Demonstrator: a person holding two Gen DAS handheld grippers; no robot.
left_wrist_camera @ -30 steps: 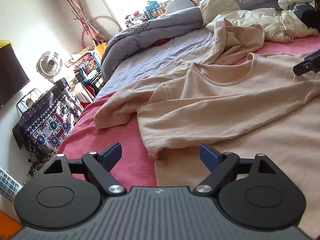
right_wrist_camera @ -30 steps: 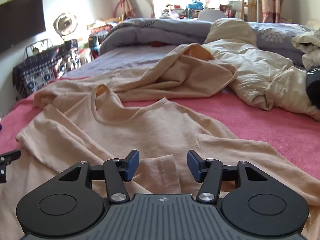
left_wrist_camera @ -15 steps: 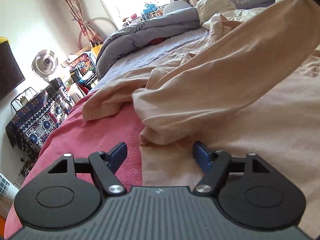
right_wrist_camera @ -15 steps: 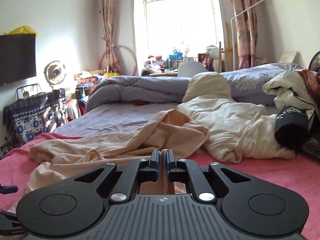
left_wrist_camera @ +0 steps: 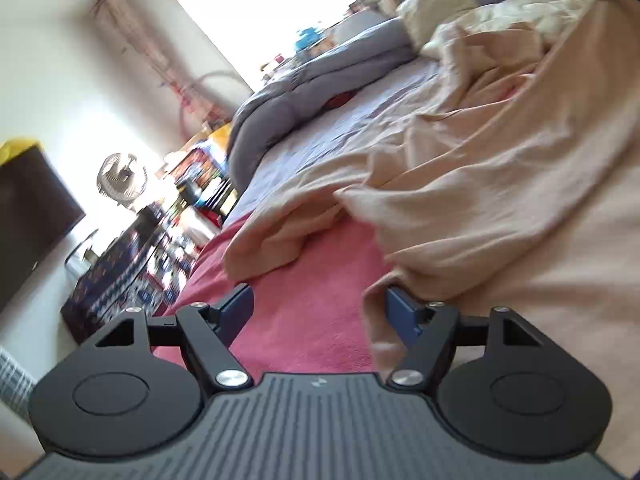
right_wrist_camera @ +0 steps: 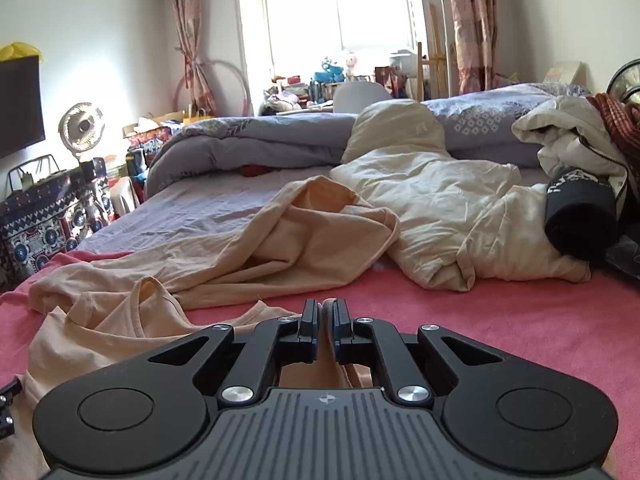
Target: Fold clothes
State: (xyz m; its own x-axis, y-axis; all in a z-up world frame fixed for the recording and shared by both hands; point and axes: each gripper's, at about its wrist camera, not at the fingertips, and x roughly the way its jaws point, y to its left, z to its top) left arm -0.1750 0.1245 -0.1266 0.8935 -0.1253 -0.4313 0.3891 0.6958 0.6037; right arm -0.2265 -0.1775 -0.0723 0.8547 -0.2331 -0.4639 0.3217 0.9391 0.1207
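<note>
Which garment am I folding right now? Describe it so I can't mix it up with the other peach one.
On the pink blanket at the near end of the bed, it is the peach long-sleeved top lying nearest the camera, round neckline showing. The other peach garment lies crumpled behind it. Only the near one runs into the shut right gripper.

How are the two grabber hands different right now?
The left gripper has its fingers spread wide apart, while the right gripper has its fingers squeezed nearly together. The left holds nothing: the peach shirt only brushes one of its fingers. The right is pinching a fold of that shirt between its fingers. Both are black with blue fingers, and both are low over the pink bedspread.
</note>
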